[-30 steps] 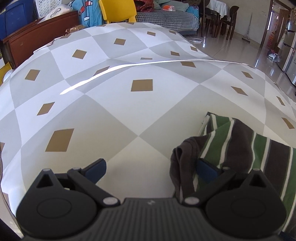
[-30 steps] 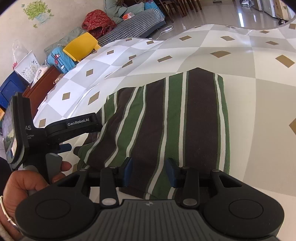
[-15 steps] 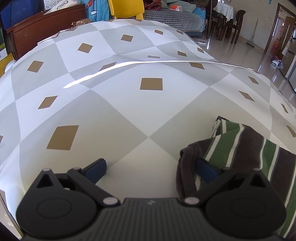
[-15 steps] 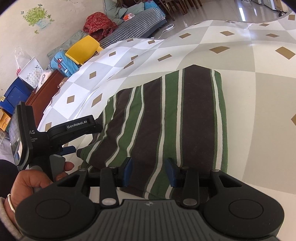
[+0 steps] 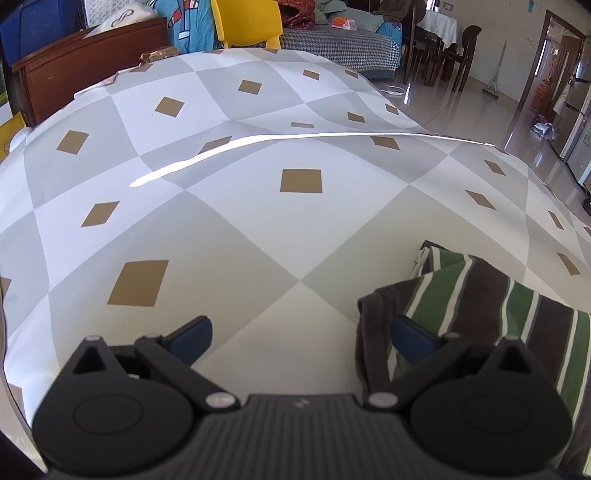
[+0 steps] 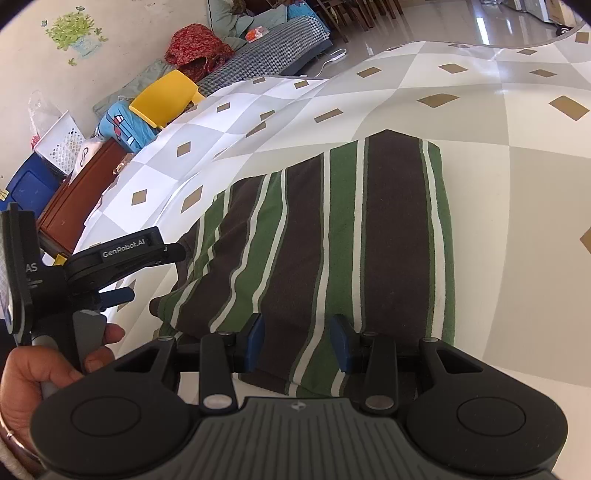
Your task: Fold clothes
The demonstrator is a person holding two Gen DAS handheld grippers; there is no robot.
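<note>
A folded garment with green, brown and white stripes (image 6: 332,236) lies on the checked tablecloth (image 5: 258,229). In the left wrist view its brown corner (image 5: 373,332) hangs just inside my right-hand fingertip (image 5: 410,334). My left gripper (image 5: 301,336) stands wide open, with bare cloth between the fingers apart from that corner. From the right wrist camera, my right gripper (image 6: 297,343) hovers part-open over the garment's near edge. The fabric lies flat between its blue pads (image 6: 255,341), which do not pinch it. My left gripper (image 6: 155,273) sits at the garment's left corner, held by a hand (image 6: 55,362).
The tablecloth with brown diamonds spreads far ahead and to the left, with a raised crease (image 5: 295,140) across it. Beyond the table stand a yellow chair (image 5: 243,22), a wooden cabinet (image 5: 85,70), a checked sofa (image 6: 273,48) and dining chairs (image 5: 447,51).
The left wrist view has shifted a little, so the garment's corner sits lower and further right. The right gripper and the garment under it have not moved.
</note>
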